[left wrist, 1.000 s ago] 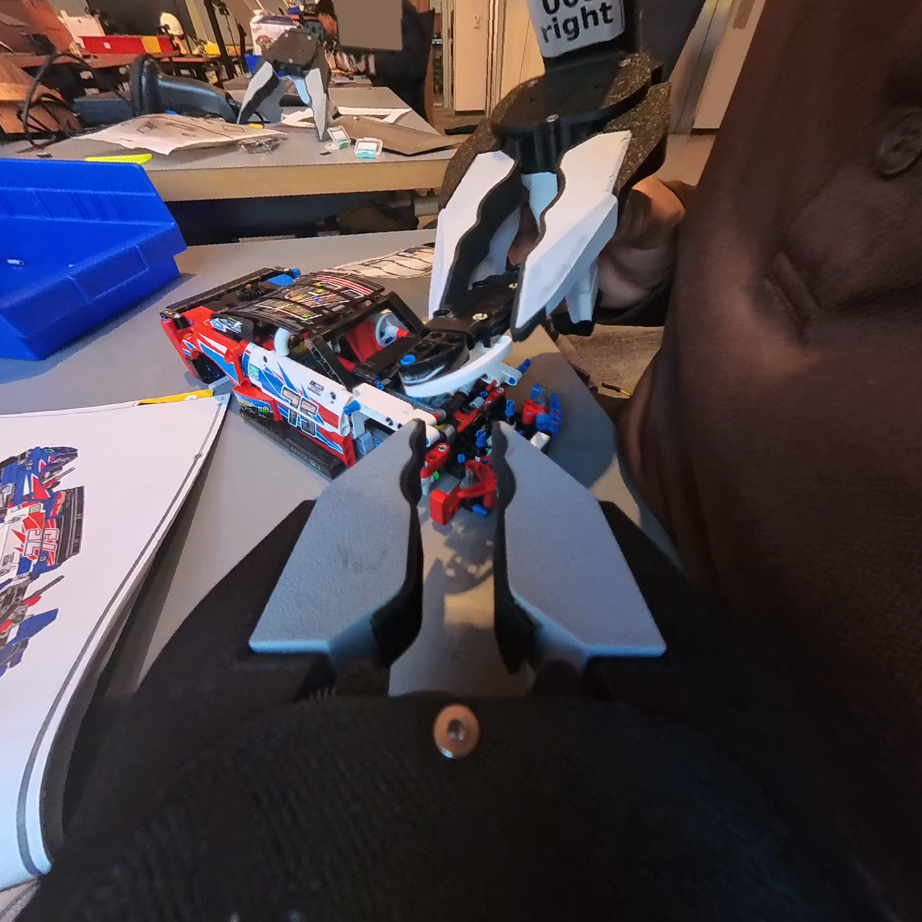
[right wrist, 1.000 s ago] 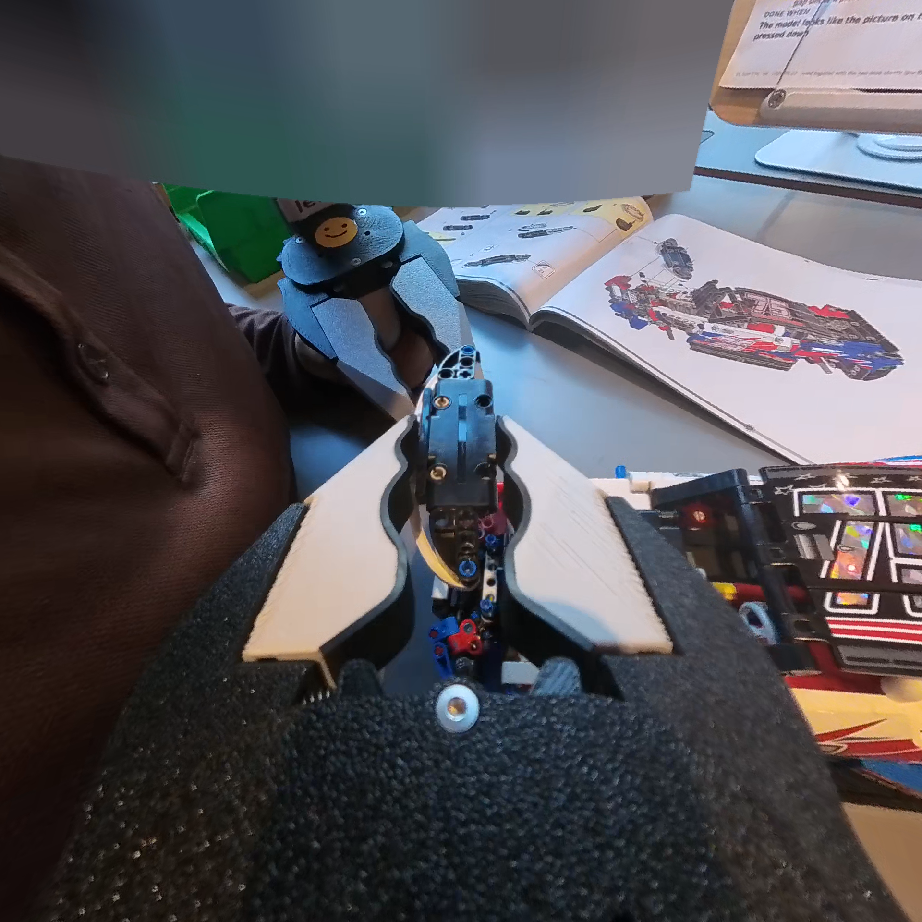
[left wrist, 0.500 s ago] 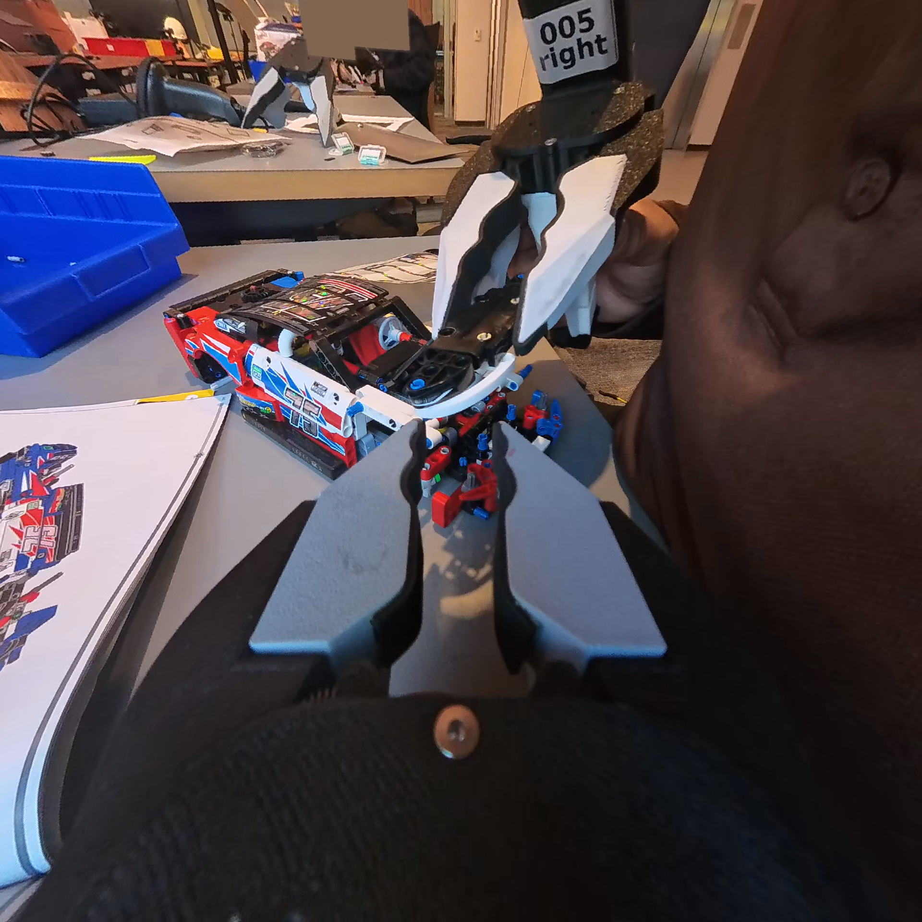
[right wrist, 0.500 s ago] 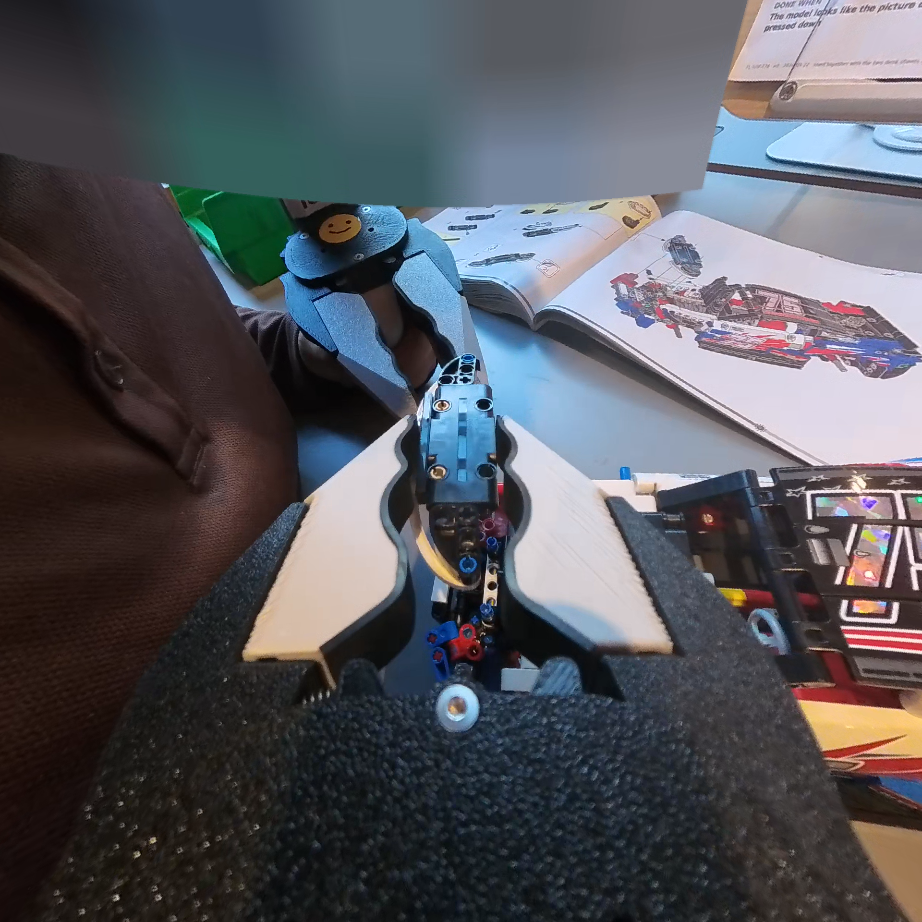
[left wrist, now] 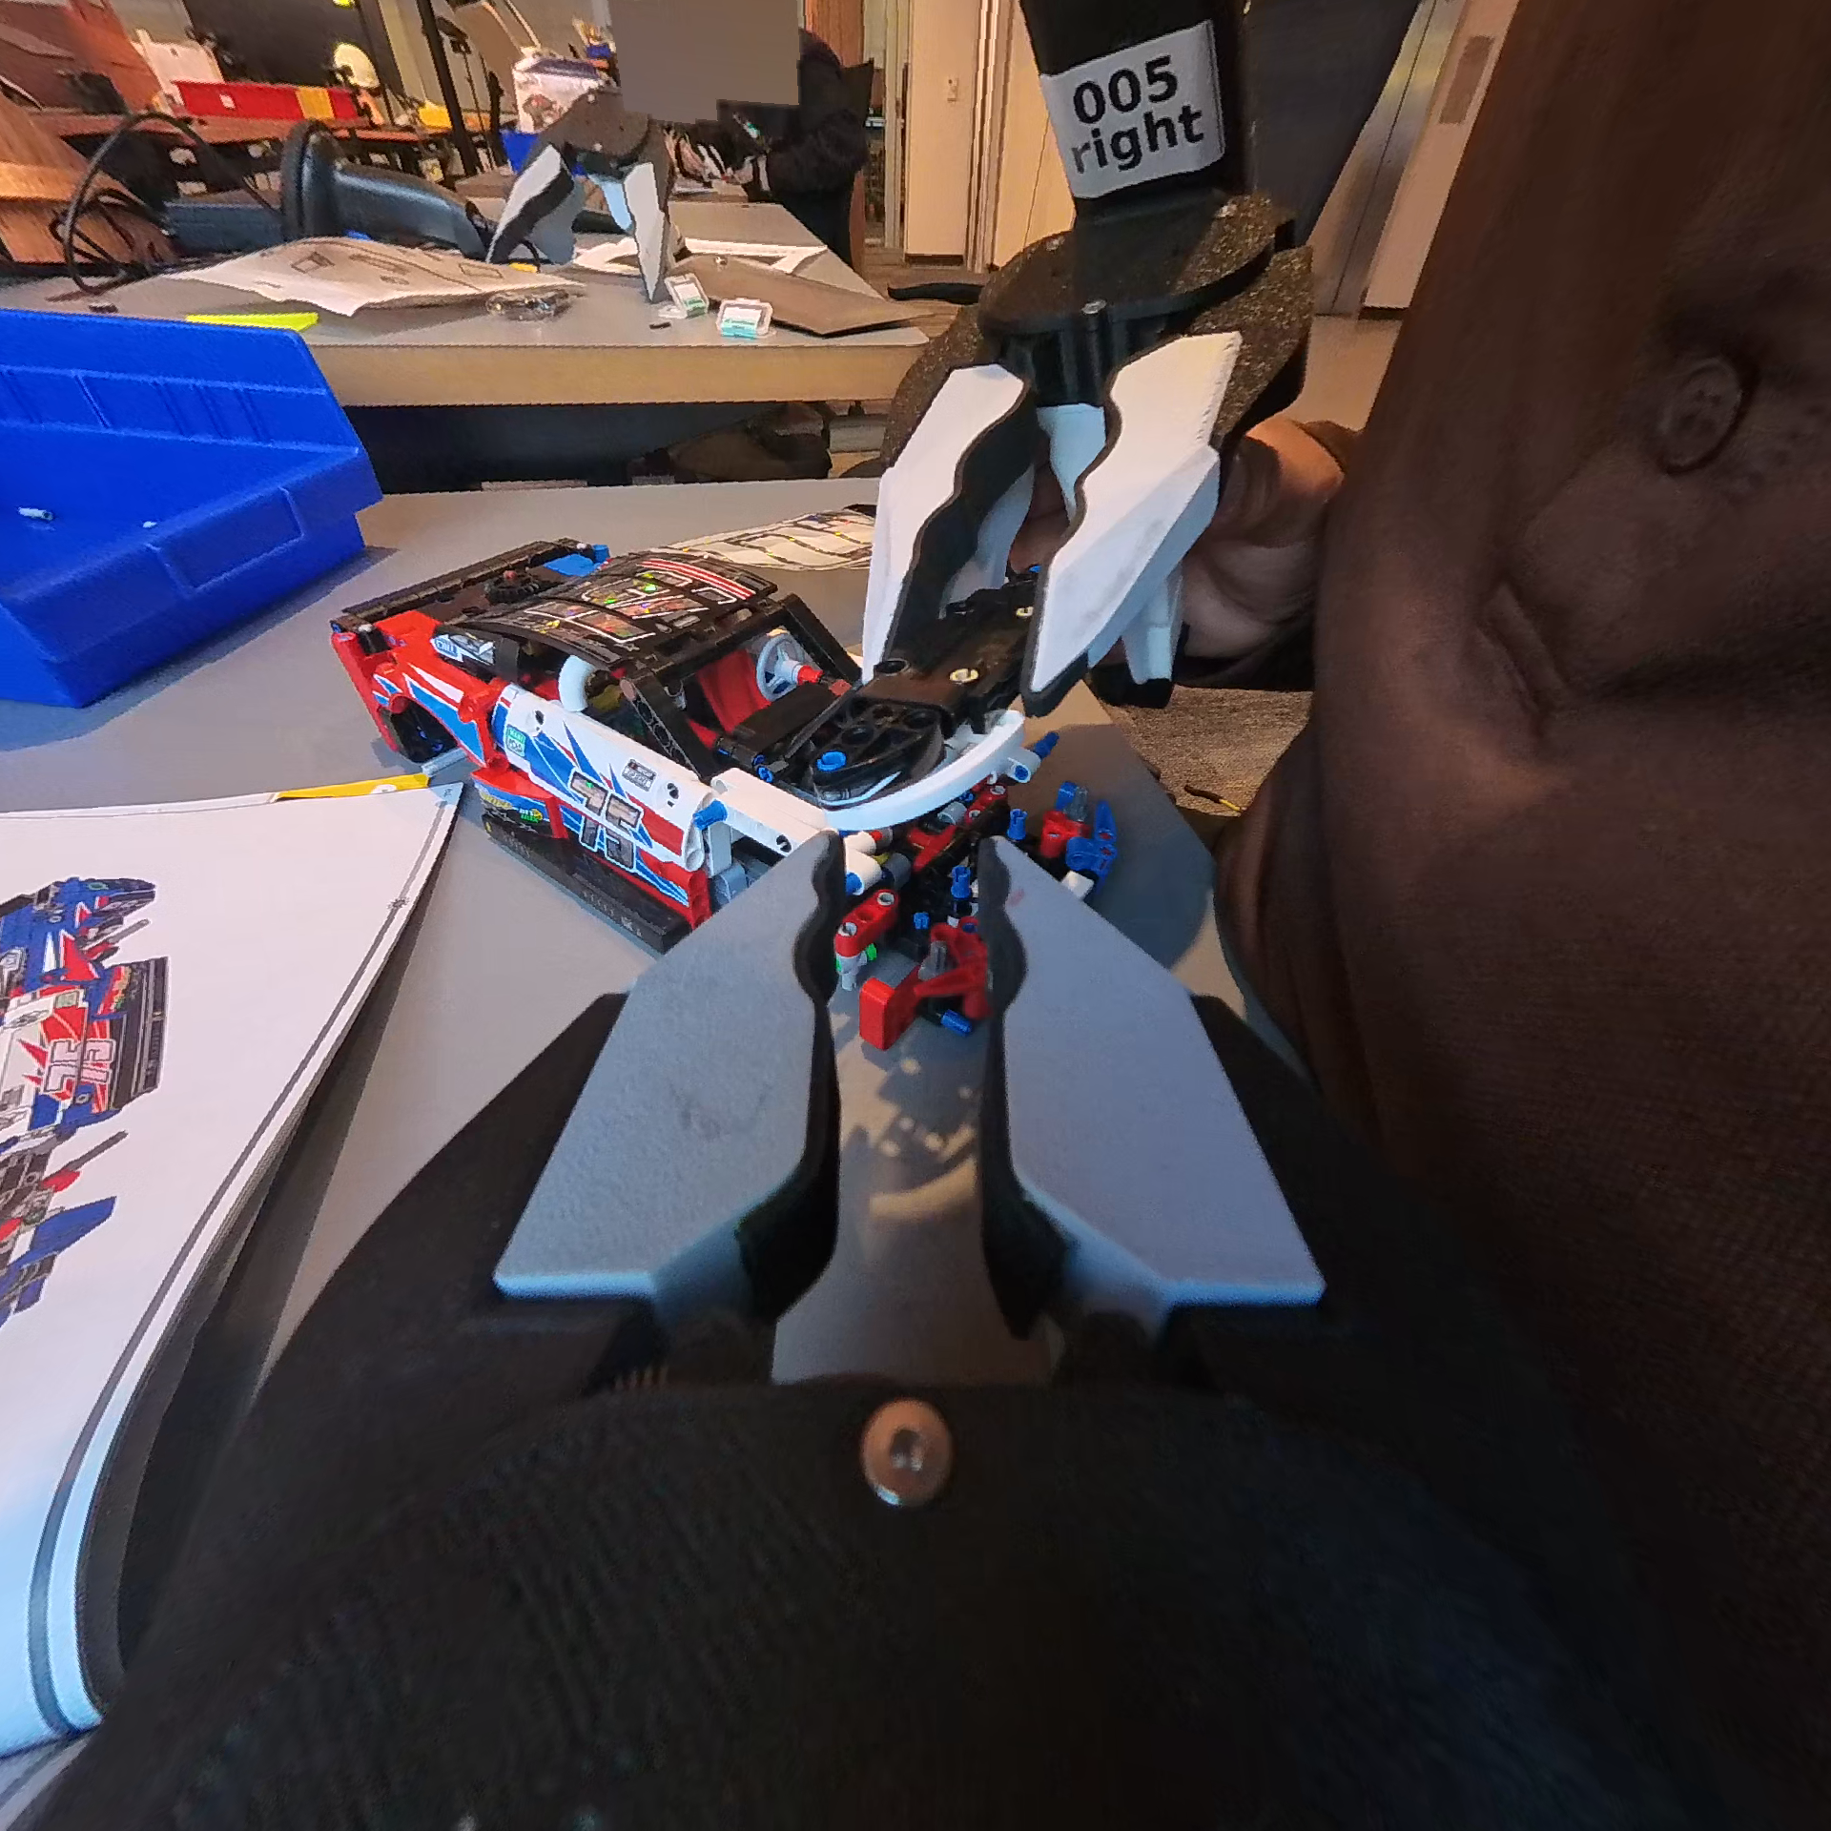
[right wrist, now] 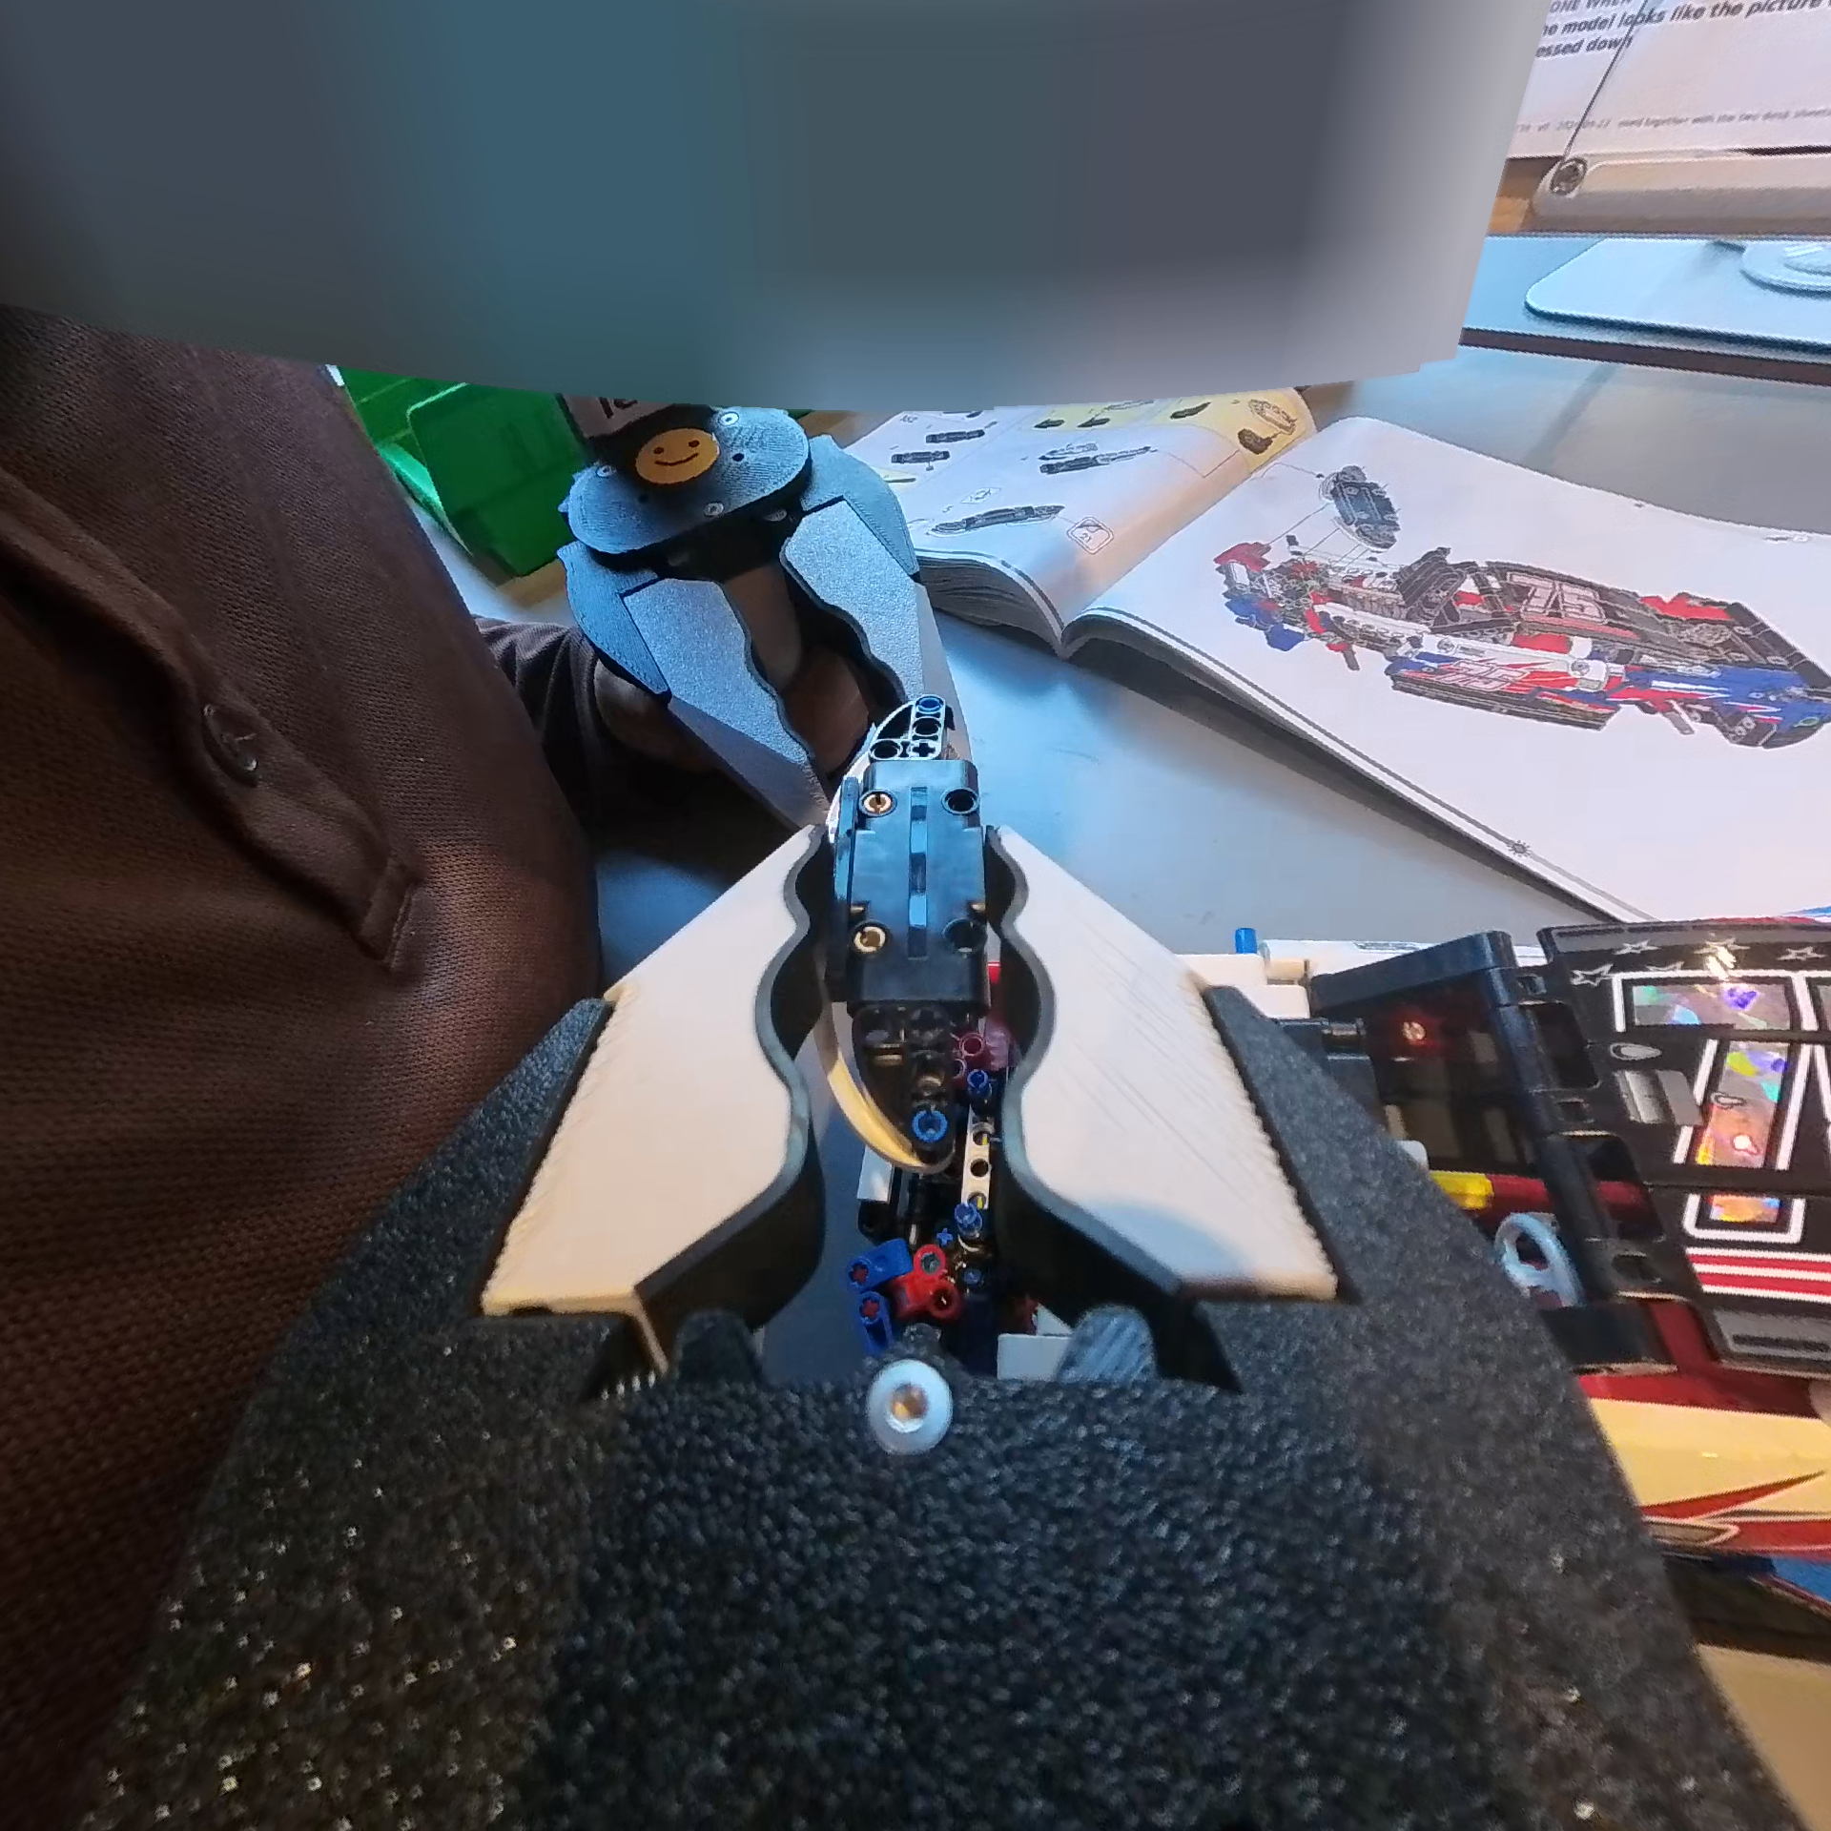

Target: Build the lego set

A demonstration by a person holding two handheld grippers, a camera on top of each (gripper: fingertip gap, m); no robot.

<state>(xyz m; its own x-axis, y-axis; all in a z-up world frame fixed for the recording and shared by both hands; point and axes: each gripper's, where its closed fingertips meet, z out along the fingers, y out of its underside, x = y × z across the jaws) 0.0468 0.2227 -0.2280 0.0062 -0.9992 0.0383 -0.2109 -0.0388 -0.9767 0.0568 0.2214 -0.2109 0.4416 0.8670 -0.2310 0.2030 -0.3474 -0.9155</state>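
Two hand-held grippers face each other over a grey table (left wrist: 495,991), close against a person in a dark brown shirt (left wrist: 1585,892). Nearest in the left wrist view, the left gripper (left wrist: 910,872), grey-fingered, hangs low over the table just short of the model; its fingers stand a narrow gap apart with nothing between them.

Just beyond its tips lies the lego car (left wrist: 614,733), a long, low racing model lying across the table. Its side panels are red, white and blue with star-burst stickers and a number, its roof is a black frame carrying shiny holographic stickers, and a white steering wheel shows inside a red cockpit. The end toward the left gripper is unfinished: bare red, blue and black beams and pins stand exposed.

Over that open end the right gripper (left wrist: 951,674), white-fingered, comes down from above and pinches a black subassembly (right wrist: 912,892) edged by a curved white arch (left wrist: 941,783). In the right wrist view the black block sits squarely between the fingers near their tips. Whether the piece is already seated on the car cannot be told.

An open instruction booklet (right wrist: 1387,674) lies beside the car, showing a coloured drawing of the model. Farther off stand a blue bin (left wrist: 168,495) and a second table (left wrist: 594,347) with papers and another gripper (left wrist: 594,198).
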